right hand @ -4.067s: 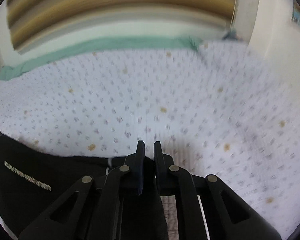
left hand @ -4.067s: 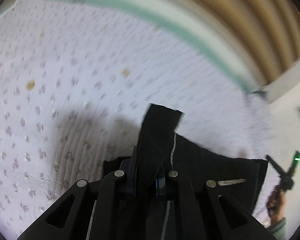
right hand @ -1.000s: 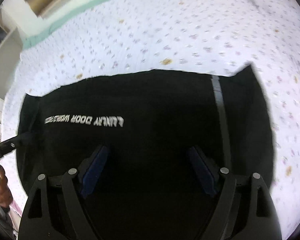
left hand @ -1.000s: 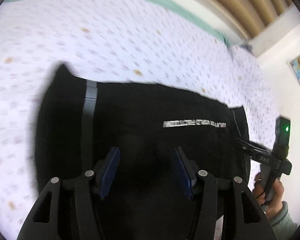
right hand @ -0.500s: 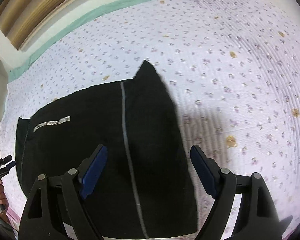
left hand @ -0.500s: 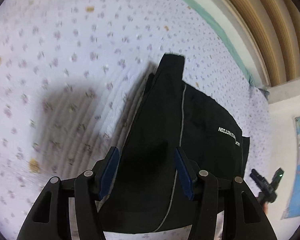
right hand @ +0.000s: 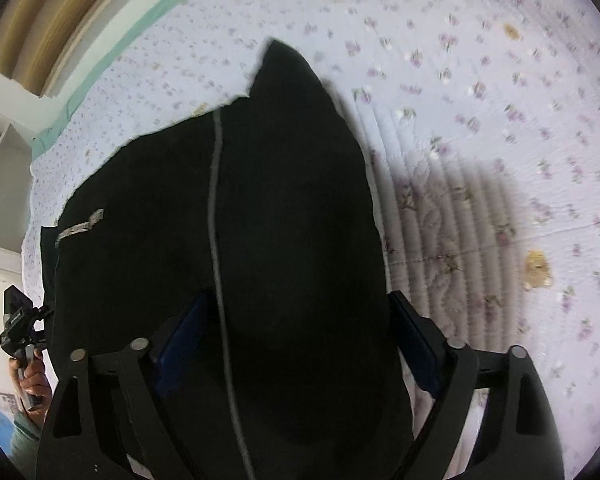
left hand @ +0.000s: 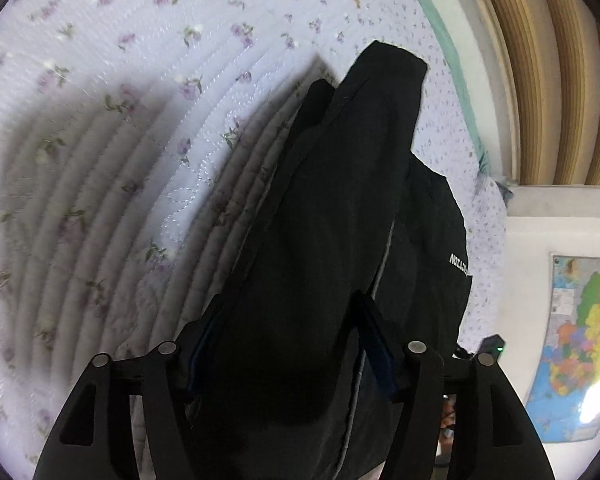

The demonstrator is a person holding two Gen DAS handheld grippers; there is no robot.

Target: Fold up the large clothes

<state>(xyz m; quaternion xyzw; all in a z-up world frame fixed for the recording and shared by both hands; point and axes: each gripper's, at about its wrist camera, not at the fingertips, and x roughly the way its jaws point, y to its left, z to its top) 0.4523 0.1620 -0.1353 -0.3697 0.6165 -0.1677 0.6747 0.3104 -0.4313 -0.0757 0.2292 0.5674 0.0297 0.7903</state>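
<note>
Both jaws spread wide, gripping nothing: my left gripper and right gripper hover low over one folded black garment lying on the floral quilt.

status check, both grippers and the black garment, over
Left gripper and right gripper: jaws open, fabric between them, not clamped. Black garment partly folded on the floral quilt. Nothing in the way.

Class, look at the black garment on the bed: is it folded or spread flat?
Folded. The black garment lies in doubled layers on the quilt, stacked edges showing in the left wrist view.
</note>
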